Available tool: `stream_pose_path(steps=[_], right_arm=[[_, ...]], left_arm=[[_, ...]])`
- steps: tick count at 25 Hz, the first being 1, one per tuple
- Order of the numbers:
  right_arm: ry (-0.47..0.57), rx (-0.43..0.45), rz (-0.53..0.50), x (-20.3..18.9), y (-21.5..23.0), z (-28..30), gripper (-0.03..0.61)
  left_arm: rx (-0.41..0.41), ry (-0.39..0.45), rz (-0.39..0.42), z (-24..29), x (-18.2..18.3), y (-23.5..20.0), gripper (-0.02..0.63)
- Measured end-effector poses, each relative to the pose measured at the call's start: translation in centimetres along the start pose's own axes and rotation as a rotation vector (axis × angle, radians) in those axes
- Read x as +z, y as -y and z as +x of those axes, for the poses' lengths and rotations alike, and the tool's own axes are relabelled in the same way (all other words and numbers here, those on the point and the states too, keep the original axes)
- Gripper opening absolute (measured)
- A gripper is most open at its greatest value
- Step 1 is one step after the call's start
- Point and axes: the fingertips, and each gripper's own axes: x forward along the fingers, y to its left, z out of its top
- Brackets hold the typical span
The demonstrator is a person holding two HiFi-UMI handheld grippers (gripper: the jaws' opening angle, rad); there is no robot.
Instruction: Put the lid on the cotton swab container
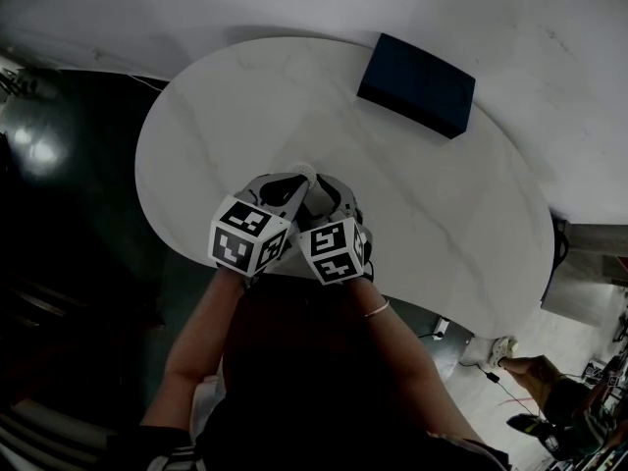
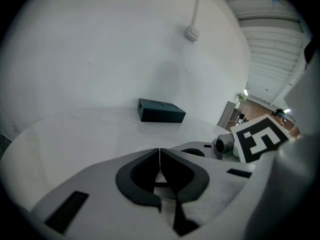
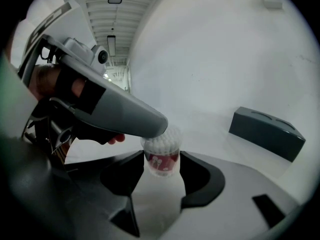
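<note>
- The right tongs [image 3: 161,156] grasped the cotton swab container [image 3: 161,160]: it stood upright between the two dark pads, which lay against its left and right sides, and the jaws were spread wide around it.
- The container was a small clear tub with a red band round its lower half, packed with white swab heads that rose at its top.
- The left tongs [image 2: 160,153] were clenched, with the two pads meeting at their tips. Nothing could be made out between them in the left gripper view.
- In the right gripper view, the grey nose of the left tongs lay across the top of the container, touching or just over the swab heads. Whether a lid sat there could not be told.
- In the head view, both tongs were close together over the white marbled surface [image 1: 245,116], at the middle of its near edge, and the container was at their tips, just in from that edge.
- Their marker cubes sat side by side, almost touching, above the near edge.
- A dark box [image 1: 417,84] lay flat at the far edge of the surface, towards its right end and well apart from the container.
- A thin bracelet [image 1: 377,309] circled the person's right wrist.
</note>
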Motion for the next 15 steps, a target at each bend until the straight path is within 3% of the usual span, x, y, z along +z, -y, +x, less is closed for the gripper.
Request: stream_pose_path(steps=[6,15], right_arm=[[-0.013,-0.003,0.004,-0.3,0.1,0.2,0.235],[-0.051,-0.027,0.018,-1.4,0.3,0.5,0.224]], left_arm=[[-0.024,0.026,-0.023,0.3,0.3,-0.1,0.025],[-0.011,0.153,-0.154,-1.5,0.7,-2.0,0.025]])
